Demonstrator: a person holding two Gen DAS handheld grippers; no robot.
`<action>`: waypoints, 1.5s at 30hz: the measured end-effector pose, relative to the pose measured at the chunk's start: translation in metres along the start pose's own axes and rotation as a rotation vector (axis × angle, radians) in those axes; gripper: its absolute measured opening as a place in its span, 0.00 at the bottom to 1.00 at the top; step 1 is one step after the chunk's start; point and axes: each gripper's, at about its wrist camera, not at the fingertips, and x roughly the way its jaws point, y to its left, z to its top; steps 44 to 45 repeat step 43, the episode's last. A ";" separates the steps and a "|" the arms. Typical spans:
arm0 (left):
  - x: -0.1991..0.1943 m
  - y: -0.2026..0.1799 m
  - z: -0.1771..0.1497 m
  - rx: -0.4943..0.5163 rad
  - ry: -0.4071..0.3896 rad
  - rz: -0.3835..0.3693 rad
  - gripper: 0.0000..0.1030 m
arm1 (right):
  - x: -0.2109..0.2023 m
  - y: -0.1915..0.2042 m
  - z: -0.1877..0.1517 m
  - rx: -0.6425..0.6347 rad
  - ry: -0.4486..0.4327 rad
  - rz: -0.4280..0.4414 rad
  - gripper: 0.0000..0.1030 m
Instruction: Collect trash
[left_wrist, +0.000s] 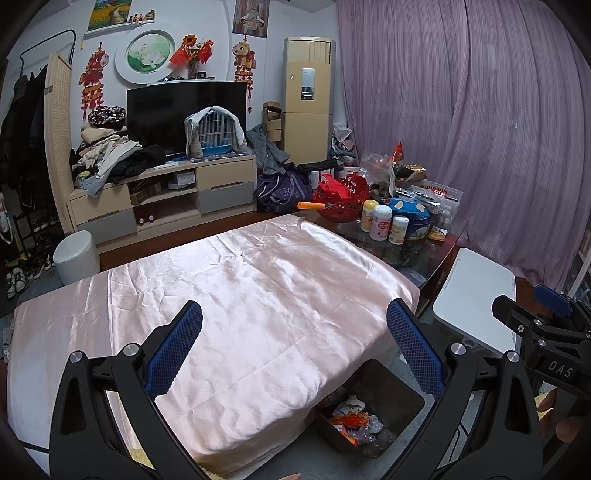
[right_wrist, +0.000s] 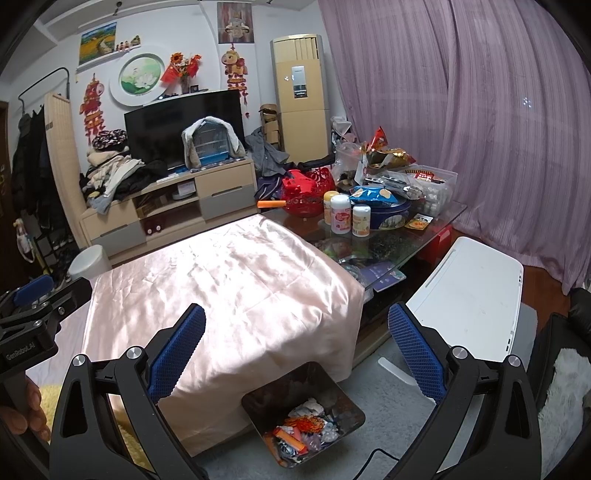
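Observation:
A dark square trash bin (right_wrist: 345, 404) stands on the floor by the near corner of the table; crumpled wrappers and scraps of trash (right_wrist: 303, 432) lie in it. The bin (left_wrist: 402, 398) also shows low right in the left wrist view, its trash (left_wrist: 352, 419) partly under the cloth's edge. My left gripper (left_wrist: 295, 325) is open over the pink satin cloth (left_wrist: 240, 295), holding nothing. My right gripper (right_wrist: 297, 326) is open above the cloth's corner (right_wrist: 229, 288) and the bin, also with nothing in it. Each gripper shows at the edge of the other's view.
Beyond the cloth, a glass table (right_wrist: 391, 240) carries bottles (right_wrist: 340, 214), a blue tin (right_wrist: 388, 214), a red basket (right_wrist: 306, 192) and snack bags (right_wrist: 384, 151). A white stool (right_wrist: 476, 299) stands right; a white round bin (left_wrist: 75, 256) left. A TV stand (left_wrist: 162, 195) lines the far wall.

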 end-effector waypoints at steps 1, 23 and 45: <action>0.000 0.000 0.000 0.000 -0.001 0.001 0.92 | 0.000 0.000 0.000 0.000 0.000 0.000 0.97; 0.005 -0.002 0.001 0.007 0.034 -0.010 0.92 | 0.000 -0.002 0.001 0.001 0.002 -0.011 0.97; 0.003 -0.003 -0.002 0.007 0.029 -0.028 0.92 | 0.001 -0.004 0.001 0.002 0.003 -0.011 0.97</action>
